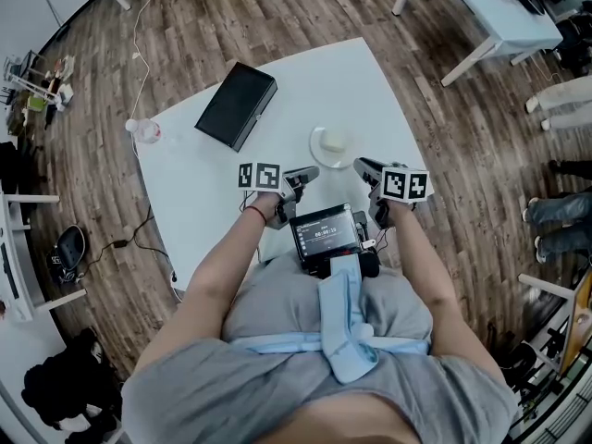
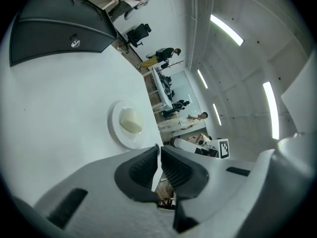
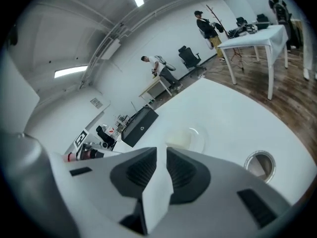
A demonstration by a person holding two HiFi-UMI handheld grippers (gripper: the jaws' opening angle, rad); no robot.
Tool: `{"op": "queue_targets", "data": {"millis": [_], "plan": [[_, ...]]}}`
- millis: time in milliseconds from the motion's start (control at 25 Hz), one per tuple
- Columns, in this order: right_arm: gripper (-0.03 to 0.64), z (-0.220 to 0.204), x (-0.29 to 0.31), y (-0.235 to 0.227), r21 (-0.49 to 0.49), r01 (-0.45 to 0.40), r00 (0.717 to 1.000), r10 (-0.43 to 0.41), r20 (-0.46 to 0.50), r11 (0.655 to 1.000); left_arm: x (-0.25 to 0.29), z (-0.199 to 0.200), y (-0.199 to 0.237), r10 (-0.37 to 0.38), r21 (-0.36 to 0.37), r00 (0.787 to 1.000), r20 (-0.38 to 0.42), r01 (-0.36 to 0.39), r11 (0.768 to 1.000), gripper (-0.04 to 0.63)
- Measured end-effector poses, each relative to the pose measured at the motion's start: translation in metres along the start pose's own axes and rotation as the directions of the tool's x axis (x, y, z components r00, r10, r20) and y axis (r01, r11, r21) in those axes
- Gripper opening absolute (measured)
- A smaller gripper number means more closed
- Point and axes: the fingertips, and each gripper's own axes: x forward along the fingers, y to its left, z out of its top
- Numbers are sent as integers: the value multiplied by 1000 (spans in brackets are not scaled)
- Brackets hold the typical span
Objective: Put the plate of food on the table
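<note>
A small white plate (image 1: 331, 146) carrying a pale block of food (image 1: 334, 141) rests on the white table (image 1: 185, 183). It lies just beyond both grippers. My left gripper (image 1: 305, 176) is near the plate's front left, my right gripper (image 1: 364, 167) near its front right. Neither touches the plate. In the left gripper view the plate (image 2: 126, 124) and food (image 2: 132, 120) sit just past the shut left gripper (image 2: 159, 150). In the right gripper view the plate (image 3: 190, 139) shows above the right gripper (image 3: 161, 151), shut with nothing held.
A flat black box (image 1: 237, 104) lies on the table's far left part, and a plastic bottle (image 1: 145, 130) stands at its left corner. A round cable hole (image 3: 259, 162) is in the tabletop to the right. More white tables (image 1: 495, 12) and people stand farther off.
</note>
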Motion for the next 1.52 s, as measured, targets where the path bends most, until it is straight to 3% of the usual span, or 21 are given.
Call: {"op": "queue_targets", "data": {"millis": [120, 240, 400, 560, 720, 880, 1000, 1120, 1240, 1400, 1520], "plan": [[75, -7, -8, 19, -113, 0, 1000, 3, 30, 994, -10, -3, -10, -7, 94, 1000, 0, 7, 996, 29], [75, -13, -15, 38, -214, 12, 997, 4, 71, 977, -19, -3, -22, 3, 230, 1000, 9, -5, 973, 31], [75, -24, -25, 57, -304, 43, 990, 1, 142, 952, -31, -3, -36, -2, 432, 999, 34, -13, 902, 31], [75, -39, -35, 74, -346, 64, 982, 2, 187, 936, -48, -9, -42, -13, 557, 997, 80, -34, 830, 29], [75, -53, -48, 101, -378, 60, 971, 34, 237, 924, -71, -19, -48, -24, 648, 993, 114, -56, 760, 29], [75, -61, -61, 133, -452, 102, 949, 49, 310, 886, -89, -38, -56, -32, 714, 995, 96, -47, 699, 29], [75, -64, -68, 142, -435, 128, 939, 33, 343, 891, -96, -47, -64, -50, 752, 995, 87, -33, 658, 29], [75, -68, -76, 143, -401, 131, 937, 19, 349, 906, -100, -53, -72, -71, 757, 994, 85, -18, 653, 29], [75, -77, -81, 142, -442, 143, 945, 11, 326, 886, -104, -57, -76, -80, 744, 992, 94, -16, 668, 29], [75, -81, -86, 138, -471, 138, 951, 15, 308, 871, -106, -57, -78, -67, 756, 990, 122, -49, 653, 29], [75, -76, -86, 140, -498, 133, 956, 22, 293, 857, -107, -57, -80, -67, 752, 989, 131, -55, 657, 29]]}}
